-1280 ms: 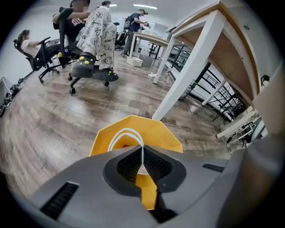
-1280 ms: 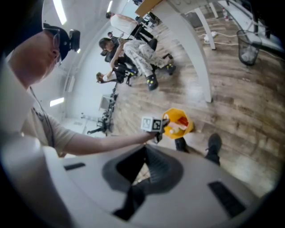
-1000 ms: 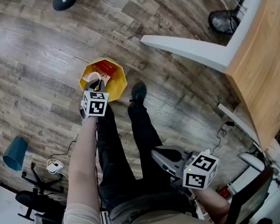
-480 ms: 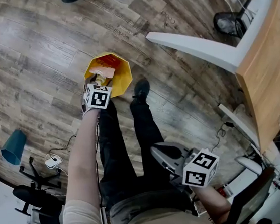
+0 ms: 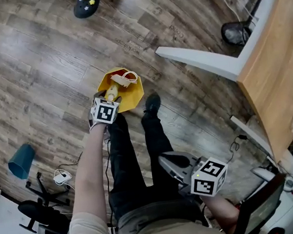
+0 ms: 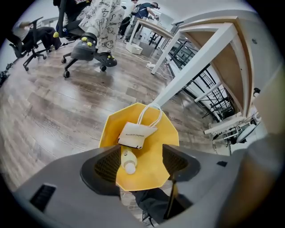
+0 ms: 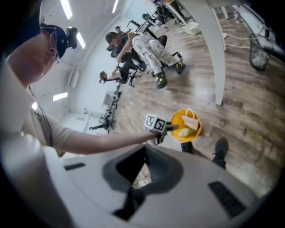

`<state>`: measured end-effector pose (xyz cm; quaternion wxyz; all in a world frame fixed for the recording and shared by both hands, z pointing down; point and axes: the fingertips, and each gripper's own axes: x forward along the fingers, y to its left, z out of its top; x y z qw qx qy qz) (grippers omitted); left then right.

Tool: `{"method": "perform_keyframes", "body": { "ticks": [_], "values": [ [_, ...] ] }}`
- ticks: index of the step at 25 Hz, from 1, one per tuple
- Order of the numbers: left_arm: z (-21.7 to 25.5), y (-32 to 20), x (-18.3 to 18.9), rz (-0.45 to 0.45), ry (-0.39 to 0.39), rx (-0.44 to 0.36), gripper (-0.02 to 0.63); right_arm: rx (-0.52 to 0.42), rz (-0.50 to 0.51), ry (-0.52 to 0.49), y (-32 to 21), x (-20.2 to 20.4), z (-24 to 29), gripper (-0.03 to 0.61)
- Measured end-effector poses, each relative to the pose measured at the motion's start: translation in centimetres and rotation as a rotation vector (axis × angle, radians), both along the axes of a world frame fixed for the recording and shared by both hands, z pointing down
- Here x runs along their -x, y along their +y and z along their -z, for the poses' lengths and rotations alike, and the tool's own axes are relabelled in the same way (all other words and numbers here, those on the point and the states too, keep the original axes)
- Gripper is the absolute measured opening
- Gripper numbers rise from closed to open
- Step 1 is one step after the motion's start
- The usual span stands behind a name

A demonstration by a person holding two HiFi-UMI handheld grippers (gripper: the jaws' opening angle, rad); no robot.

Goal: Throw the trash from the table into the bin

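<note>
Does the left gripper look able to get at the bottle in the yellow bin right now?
Probably yes: the left gripper, jaws just opened and empty, hangs right above the bin; the bottle lies uncovered beside the paper bag.

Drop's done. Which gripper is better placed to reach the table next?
Right, probably. The right gripper hangs shut and empty on the table side. The left gripper, whose jaws have just been opening with nothing gripped, is out over the yellow bin.
</note>
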<state>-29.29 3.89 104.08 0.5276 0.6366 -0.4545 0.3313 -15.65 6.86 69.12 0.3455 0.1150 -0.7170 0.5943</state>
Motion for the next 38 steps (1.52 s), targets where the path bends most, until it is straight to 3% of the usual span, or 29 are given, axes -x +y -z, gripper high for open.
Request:
{"method": "perform_keyframes", "body": {
  "ticks": [8,15,19,22,30,35,38],
  "values": [
    [3.4,-0.9,1.5,-0.080,-0.004,-0.070,0.310,-0.048,0.009,-0.054,-0.5,3.4,1.8,0.005],
    [10.4,-1.9,2.1,-0.207,-0.008,-0.186,0.307,-0.153,0.029,-0.109,-2.9,6.9,5.5,0.005],
    [14.7,-3.7,3.5,-0.168,0.020,-0.251,0.255,-0.217,0.063,-0.147,-3.9,9.3,8.0,0.005],
    [17.6,-4.2,4.9,-0.149,-0.003,-0.289,0.191,-0.255,0.075,-0.169,-4.4,10.6,9.9,0.005],
    [25.3,-3.3,6.0,0.002,-0.044,-0.349,0.143,-0.363,0.181,-0.262,-5.1,13.7,16.1,0.005],
    [31.0,-5.0,6.3,0.121,0.018,-0.423,0.058,-0.387,0.249,-0.313,-4.0,14.9,19.2,0.005],
    [34.5,-5.9,6.0,0.140,0.063,-0.479,0.021,-0.365,0.263,-0.341,-3.1,15.5,20.6,0.005]
  ]
}}
